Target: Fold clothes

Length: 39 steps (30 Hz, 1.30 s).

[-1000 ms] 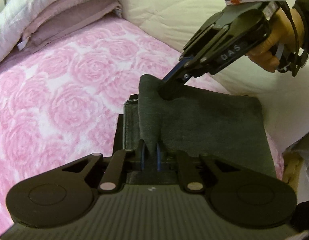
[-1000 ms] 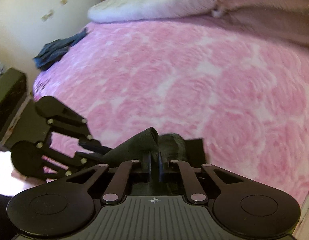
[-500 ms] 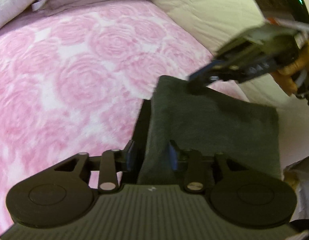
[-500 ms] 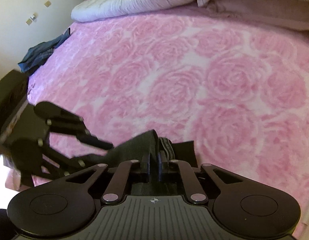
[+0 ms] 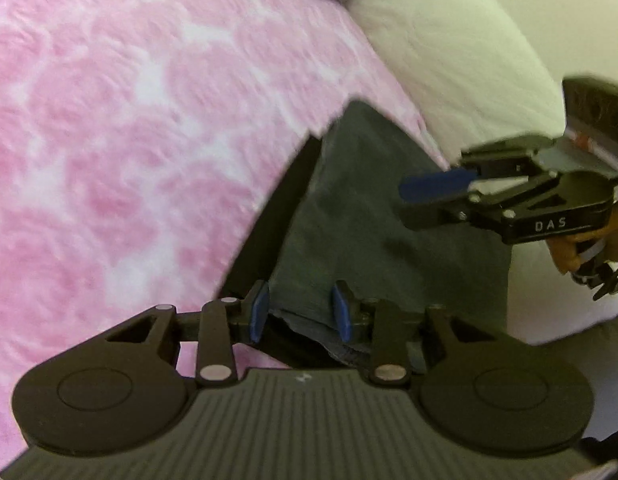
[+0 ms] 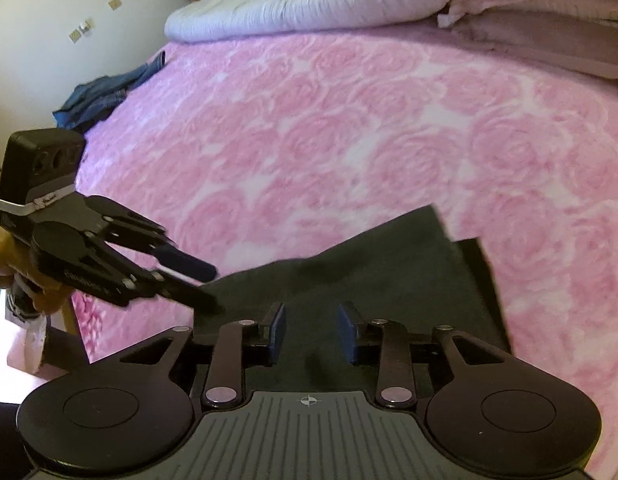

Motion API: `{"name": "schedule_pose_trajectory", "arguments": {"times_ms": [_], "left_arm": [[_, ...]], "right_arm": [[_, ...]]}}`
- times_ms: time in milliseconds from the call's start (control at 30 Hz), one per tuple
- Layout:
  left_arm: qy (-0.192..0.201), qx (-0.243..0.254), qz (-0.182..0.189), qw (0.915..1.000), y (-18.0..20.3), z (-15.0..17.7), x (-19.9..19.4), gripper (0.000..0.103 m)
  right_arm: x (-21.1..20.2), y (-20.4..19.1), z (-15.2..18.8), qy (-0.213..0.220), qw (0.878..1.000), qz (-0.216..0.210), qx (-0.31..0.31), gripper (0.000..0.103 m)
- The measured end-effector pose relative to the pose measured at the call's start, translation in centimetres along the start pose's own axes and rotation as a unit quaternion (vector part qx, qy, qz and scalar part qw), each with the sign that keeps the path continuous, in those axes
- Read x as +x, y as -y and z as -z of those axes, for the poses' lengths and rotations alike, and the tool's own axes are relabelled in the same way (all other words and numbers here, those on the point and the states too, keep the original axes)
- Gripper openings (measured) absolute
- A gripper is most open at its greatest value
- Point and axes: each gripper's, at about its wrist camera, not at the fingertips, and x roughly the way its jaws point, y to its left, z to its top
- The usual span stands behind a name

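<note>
A dark grey folded garment [image 5: 369,200] [image 6: 389,272] lies flat on the pink rose bedspread [image 5: 129,140] [image 6: 349,120]. My left gripper [image 5: 301,314] hovers over its near edge, blue pads apart and closing slightly. Cloth lies between them, but they do not press on it. In the right wrist view the left gripper [image 6: 209,286] hangs over the garment's left corner. My right gripper [image 6: 312,336] is over the garment's near side with its jaws opening and nothing pinched. In the left wrist view the right gripper [image 5: 413,204] floats just above the garment's right part, a hand behind it.
A cream duvet [image 5: 449,60] borders the garment on the right. A white quilt [image 6: 309,0] and folded pink blankets [image 6: 529,16] lie at the bed's far end. A crumpled blue garment [image 6: 97,100] sits at the bed's far left edge, by the wall.
Both grippers were shut on raised corners of the grey garment. They have let go and drawn back, and the garment now lies flat.
</note>
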Motion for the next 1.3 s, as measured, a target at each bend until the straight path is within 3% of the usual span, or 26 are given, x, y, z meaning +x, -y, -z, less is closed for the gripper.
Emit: {"name": "schedule_pose_trajectory", "arguments": {"times_ms": [67, 133, 200, 367, 500, 600, 700, 833, 867, 967, 1067, 1167, 1300], "left_arm": [[0.005, 0.024, -0.009, 0.9997, 0.5, 0.2, 0.4, 0.029], [0.018, 0.037, 0.006, 0.9991, 0.5, 0.2, -0.3, 0.018], [0.030, 0.065, 0.026, 0.9971, 0.6, 0.1, -1.0, 0.017], [0.011, 0.087, 0.045, 0.9951, -1.0, -0.4, 1.0, 0.017], [0.006, 0.080, 0.086, 0.9931, -3.0, -0.7, 1.8, 0.020], [-0.006, 0.121, 0.092, 0.9884, -2.8, -1.2, 2.0, 0.020], [-0.023, 0.155, 0.086, 0.9839, -2.0, -1.9, 2.4, 0.020], [-0.044, 0.182, 0.071, 0.9797, -1.0, -2.4, 2.5, 0.021], [-0.049, 0.189, 0.067, 0.9784, -0.6, -2.4, 2.2, 0.021], [-0.070, 0.209, 0.046, 0.9743, 0.7, -2.9, 1.3, 0.021], [-0.077, 0.265, 0.008, 0.9611, 3.7, -3.6, 0.0, 0.018], [-0.070, 0.308, -0.006, 0.9488, 7.3, -4.4, -0.3, 0.019], [-0.071, 0.353, 0.017, 0.9327, 13.0, -5.4, 2.1, 0.022]], "right_arm": [[1.0, -0.2, 0.5, -0.019, 0.999, 0.029, 0.008, 0.033], [1.5, -0.2, 1.1, -0.030, 0.998, 0.059, 0.019, 0.033], [1.5, -0.3, 1.7, -0.031, 0.995, 0.087, 0.032, 0.033], [1.9, -0.9, 1.8, -0.030, 0.990, 0.126, 0.058, 0.033], [3.6, -1.6, 1.2, -0.033, 0.986, 0.155, 0.055, 0.034], [2.8, -3.3, 1.4, -0.027, 0.983, 0.175, 0.055, 0.034], [0.3, -4.9, 3.7, 0.010, 0.977, 0.181, 0.111, 0.035], [0.1, -5.8, 9.2, -0.016, 0.962, 0.192, 0.194, 0.035], [0.0, -6.0, 10.6, -0.022, 0.957, 0.194, 0.215, 0.036], [-2.6, -5.6, 13.5, 0.020, 0.937, 0.201, 0.286, 0.036], [-6.1, -4.9, 15.4, 0.079, 0.912, 0.235, 0.328, 0.037], [-9.6, -2.3, 17.9, 0.136, 0.872, 0.274, 0.383, 0.040], [-12.8, 2.1, 21.0, 0.195, 0.814, 0.301, 0.458, 0.058]]}}
